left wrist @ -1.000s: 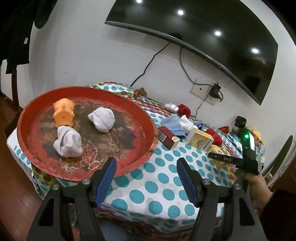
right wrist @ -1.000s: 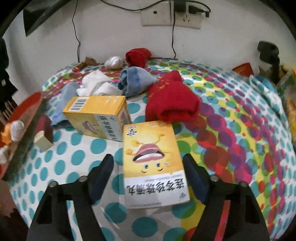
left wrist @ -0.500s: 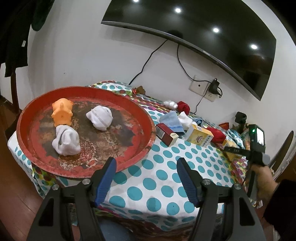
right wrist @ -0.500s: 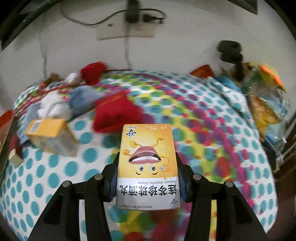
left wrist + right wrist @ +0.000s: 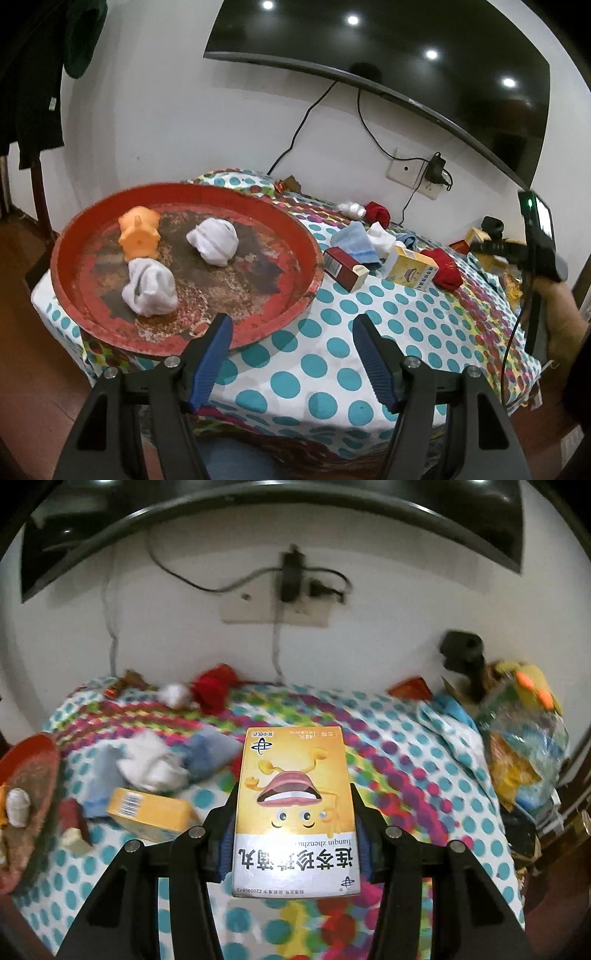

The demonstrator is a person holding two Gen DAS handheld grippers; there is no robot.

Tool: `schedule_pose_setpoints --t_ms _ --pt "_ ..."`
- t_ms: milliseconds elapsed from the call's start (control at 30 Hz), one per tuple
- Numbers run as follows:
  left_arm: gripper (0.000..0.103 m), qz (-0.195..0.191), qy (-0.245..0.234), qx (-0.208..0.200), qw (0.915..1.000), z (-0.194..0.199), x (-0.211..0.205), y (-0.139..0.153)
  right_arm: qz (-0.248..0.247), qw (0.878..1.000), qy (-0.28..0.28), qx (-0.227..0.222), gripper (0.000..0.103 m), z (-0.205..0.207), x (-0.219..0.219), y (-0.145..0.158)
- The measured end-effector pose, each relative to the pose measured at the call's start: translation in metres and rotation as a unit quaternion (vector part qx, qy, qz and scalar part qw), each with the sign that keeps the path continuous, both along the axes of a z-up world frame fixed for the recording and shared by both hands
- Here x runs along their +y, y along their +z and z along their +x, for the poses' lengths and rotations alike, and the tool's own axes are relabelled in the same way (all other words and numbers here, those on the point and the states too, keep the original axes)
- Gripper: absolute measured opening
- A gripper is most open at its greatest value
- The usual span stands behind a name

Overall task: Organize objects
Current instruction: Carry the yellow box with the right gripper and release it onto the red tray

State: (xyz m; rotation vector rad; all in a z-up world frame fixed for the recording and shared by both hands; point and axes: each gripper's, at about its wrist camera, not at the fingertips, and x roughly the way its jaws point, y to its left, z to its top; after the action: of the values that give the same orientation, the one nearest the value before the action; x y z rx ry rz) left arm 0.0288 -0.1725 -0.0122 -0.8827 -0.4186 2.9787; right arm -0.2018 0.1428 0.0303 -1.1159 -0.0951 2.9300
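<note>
My right gripper (image 5: 293,834) is shut on a yellow medicine box (image 5: 295,805) with a cartoon face and holds it above the dotted tablecloth (image 5: 388,760). My left gripper (image 5: 291,354) is open and empty at the table's near edge, just in front of a red round tray (image 5: 310,254). The tray holds an orange toy pig (image 5: 139,236) and two white rolled socks (image 5: 214,240). A second yellow box (image 5: 410,267), a dark red box (image 5: 345,267) and a red sock (image 5: 445,271) lie on the table.
Blue and white cloths (image 5: 360,242) and another red sock (image 5: 376,212) lie near the wall. A wall socket with charger (image 5: 291,590) hangs behind. Plastic bags with snacks (image 5: 524,753) crowd the table's right side. A TV (image 5: 406,48) hangs above.
My right gripper closed on the yellow cartoon box and lifted it off the table, rising and swinging right. My left gripper drew back slightly from the tray.
</note>
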Motion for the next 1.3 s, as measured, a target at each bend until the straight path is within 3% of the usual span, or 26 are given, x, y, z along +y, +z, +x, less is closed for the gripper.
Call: schedule_pose_setpoints --t_ms 333,533,833,1033,1300 --pt "0.069 -0.004 0.034 -0.004 0.9994 0.01 -0.018 0.0 0.003 0.997 0.072 0.009 0.048 0.007 -0.09 0.009" --pt "0.069 0.026 0.068 -0.033 0.9968 0.026 -0.045 -0.01 0.014 0.994 0.104 0.013 0.048 0.01 -0.133 0.009" --pt "0.069 0.004 0.092 0.01 0.9957 0.035 -0.058 0.004 0.03 0.988 0.153 0.012 0.048 0.01 -0.212 0.007" --pt "0.069 0.015 0.098 0.01 0.995 0.032 -0.071 0.004 0.04 0.979 0.202 0.004 0.048 0.011 -0.281 0.0" --pt "0.069 0.031 0.14 0.024 0.9894 0.038 -0.097 0.009 0.06 0.957 0.282 -0.014 0.048 0.017 -0.374 -0.005"
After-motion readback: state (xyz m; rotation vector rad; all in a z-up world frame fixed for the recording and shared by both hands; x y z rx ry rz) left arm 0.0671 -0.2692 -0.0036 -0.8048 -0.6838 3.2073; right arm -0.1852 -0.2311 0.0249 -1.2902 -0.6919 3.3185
